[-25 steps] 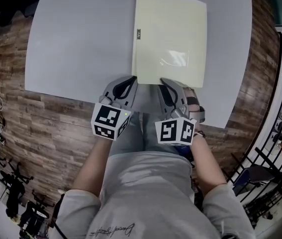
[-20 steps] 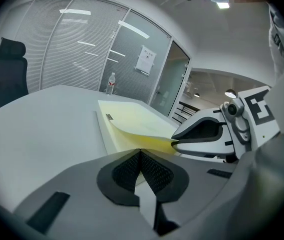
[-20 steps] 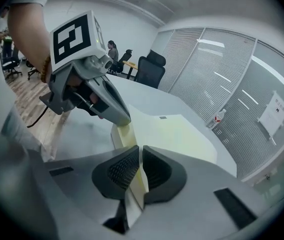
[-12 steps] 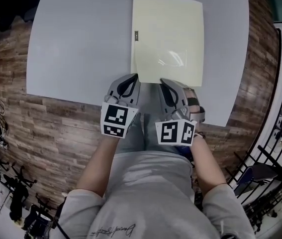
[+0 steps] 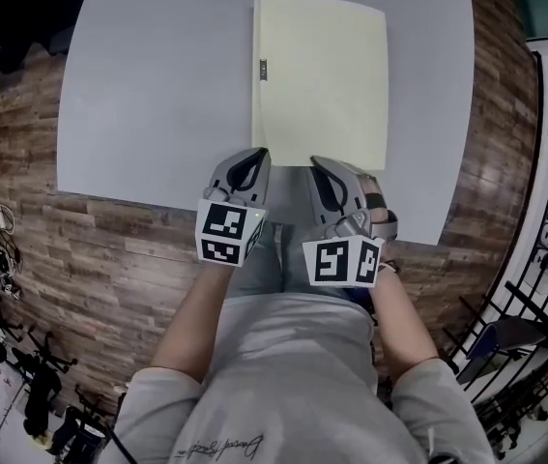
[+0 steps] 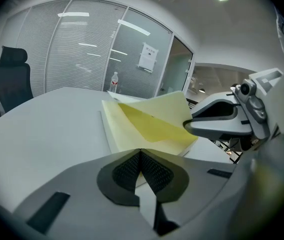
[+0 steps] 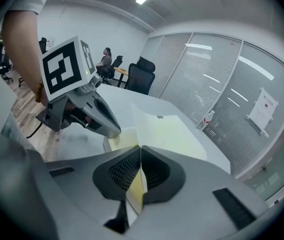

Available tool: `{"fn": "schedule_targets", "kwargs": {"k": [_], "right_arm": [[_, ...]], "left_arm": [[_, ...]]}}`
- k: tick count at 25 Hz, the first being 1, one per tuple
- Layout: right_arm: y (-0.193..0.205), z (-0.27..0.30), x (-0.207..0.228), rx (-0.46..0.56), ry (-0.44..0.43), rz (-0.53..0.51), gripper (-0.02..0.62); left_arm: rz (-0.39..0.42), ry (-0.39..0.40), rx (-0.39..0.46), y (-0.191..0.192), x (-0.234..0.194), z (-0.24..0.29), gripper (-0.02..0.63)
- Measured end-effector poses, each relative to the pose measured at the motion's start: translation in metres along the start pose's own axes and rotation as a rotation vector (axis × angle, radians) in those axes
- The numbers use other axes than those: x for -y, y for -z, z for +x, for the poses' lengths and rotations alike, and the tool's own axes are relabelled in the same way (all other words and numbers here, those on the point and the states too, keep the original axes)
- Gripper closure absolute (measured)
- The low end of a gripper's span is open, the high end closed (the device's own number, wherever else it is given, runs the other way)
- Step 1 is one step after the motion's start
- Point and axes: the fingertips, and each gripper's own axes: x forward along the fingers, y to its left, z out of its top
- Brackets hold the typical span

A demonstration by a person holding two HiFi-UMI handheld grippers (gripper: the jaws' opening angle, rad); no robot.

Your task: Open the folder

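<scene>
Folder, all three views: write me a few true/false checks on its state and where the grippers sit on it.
1. The folder lies on the grey table. True.
2. The right gripper is shut on a yellow sheet of the folder. True.
3. The folder lies flat and fully closed. False: its top cover is raised at the near corner, where the right gripper holds it.
4. The left gripper is at the folder's far edge. False: it is at the near left corner.
5. A bottle stands on the folder. False: the bottle stands far beyond it.
</scene>
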Motion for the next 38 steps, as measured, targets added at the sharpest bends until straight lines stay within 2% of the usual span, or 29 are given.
{"fn": "schedule_targets", "kwargs": {"k": [10,18,30,38], "right_arm": [[-0.005,-0.023,0.025,0.040,0.054,0.088,0.569],[0.000,-0.045,0.050,0.050,0.118,0.220,0.569],[0.031,-0.079,0.084,0.036,0.175,0.388,0.569],[0.069,-0.106,0.106,0.016,0.243,0.488,0.569]], "left_arm": [[-0.012,0.026,-0.014,0.003,-0.006,0.002,0.597],[0.001,0.032,-0.041,0.005,-0.010,0.002,0.597],[0.023,0.028,-0.083,0.007,-0.014,0.005,0.597],[0.043,0.016,-0.085,0.007,-0.011,0.002,0.597]]}}
